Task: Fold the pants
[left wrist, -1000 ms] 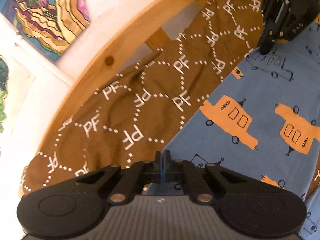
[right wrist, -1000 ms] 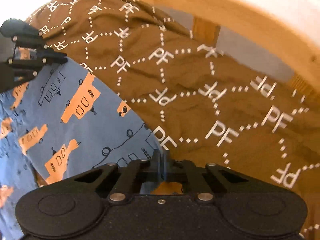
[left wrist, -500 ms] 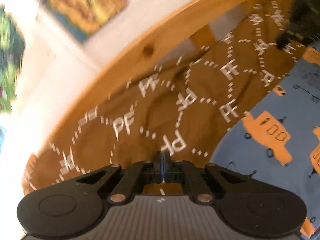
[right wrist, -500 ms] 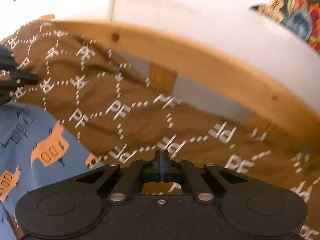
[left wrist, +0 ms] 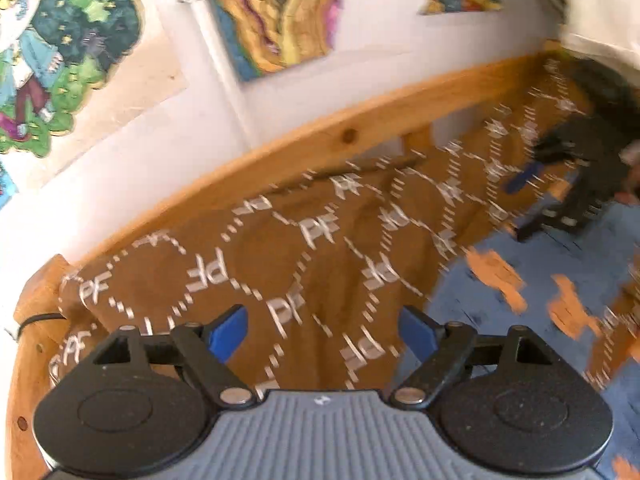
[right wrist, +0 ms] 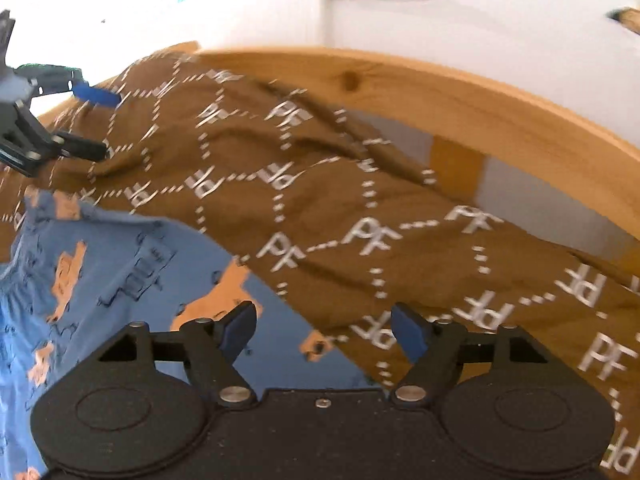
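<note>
Left wrist view is smeared with motion blur on its right side, so the right gripper [left wrist: 532, 200] there reads only as a dark shape with one blue pad, and the pants [left wrist: 500, 292] beneath it show as blue cloth with vague orange blotches, cut off at the frame's right edge. The left gripper [left wrist: 322, 334] has its jaws opening, blue pads spread wide with nothing between them, hanging above the brown bedspread [left wrist: 280, 248] printed with white "PF" letters.

In the right wrist view the pants [right wrist: 120, 276] are sharper: blue fabric with orange vehicles and dark line drawings, lying flat on the bedspread [right wrist: 360, 200], a gathered edge at the far left. Their full outline runs out of frame on the left and under the tool, so I cannot tell their long axis. The right gripper [right wrist: 324, 330] is likewise opening, empty, over the pants' edge. The left gripper [right wrist: 96, 124] appears at upper left, spread.

Only the left view shows the colourful wall pictures [left wrist: 276, 12] clearly; both show the wooden bed rail [right wrist: 460, 100].
</note>
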The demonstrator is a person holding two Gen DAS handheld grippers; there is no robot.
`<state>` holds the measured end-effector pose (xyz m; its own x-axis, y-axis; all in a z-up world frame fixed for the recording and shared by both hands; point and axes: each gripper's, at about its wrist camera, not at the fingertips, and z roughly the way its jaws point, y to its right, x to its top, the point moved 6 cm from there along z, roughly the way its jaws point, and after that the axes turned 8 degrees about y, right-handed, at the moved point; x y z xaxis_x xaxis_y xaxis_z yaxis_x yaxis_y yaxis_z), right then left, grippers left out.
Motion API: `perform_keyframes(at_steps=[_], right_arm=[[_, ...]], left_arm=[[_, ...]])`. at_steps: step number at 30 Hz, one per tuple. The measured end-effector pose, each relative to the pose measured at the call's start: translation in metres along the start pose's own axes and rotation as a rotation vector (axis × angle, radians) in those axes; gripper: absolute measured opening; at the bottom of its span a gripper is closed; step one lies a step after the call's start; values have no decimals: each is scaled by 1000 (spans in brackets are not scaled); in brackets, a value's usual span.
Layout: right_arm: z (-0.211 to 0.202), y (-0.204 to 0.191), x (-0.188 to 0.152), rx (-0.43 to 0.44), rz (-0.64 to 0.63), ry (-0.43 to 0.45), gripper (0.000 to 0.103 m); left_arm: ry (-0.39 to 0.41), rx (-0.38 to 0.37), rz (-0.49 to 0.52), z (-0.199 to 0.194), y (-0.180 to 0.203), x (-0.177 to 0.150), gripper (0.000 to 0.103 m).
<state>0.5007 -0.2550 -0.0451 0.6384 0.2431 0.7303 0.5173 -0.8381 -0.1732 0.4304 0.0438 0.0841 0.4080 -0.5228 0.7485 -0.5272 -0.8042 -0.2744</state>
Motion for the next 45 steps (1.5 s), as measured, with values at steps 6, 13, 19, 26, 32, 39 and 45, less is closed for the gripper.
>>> perform_keyframes(at_steps=[6,13,19,26,32,39,45], right_arm=[[17,-18,-4,-3,-64,-102,80],[35,-24,-7,-11,-64,-157,68],[38,-28,-5,20,-78,-148,33],[31,-47,-7,1,-168,-141,1],[11,-58,9,-112,-213,-58,0],[-7,-65,25,-243,-250,15,0],[-39,-68,26,-267,-203,99,0]], left_arm=[[-157,0,222,8,31,-34,49],[-266,44,196,14,28,-45,6],[-248,125,209,12,18,-38,1],[-207,150,208,5,18,-34,0],[-164,253,180,-5,18,-25,0],[-139,291,161,-15,22,-20,0],[-101,289,205,-33,36,-21,0]])
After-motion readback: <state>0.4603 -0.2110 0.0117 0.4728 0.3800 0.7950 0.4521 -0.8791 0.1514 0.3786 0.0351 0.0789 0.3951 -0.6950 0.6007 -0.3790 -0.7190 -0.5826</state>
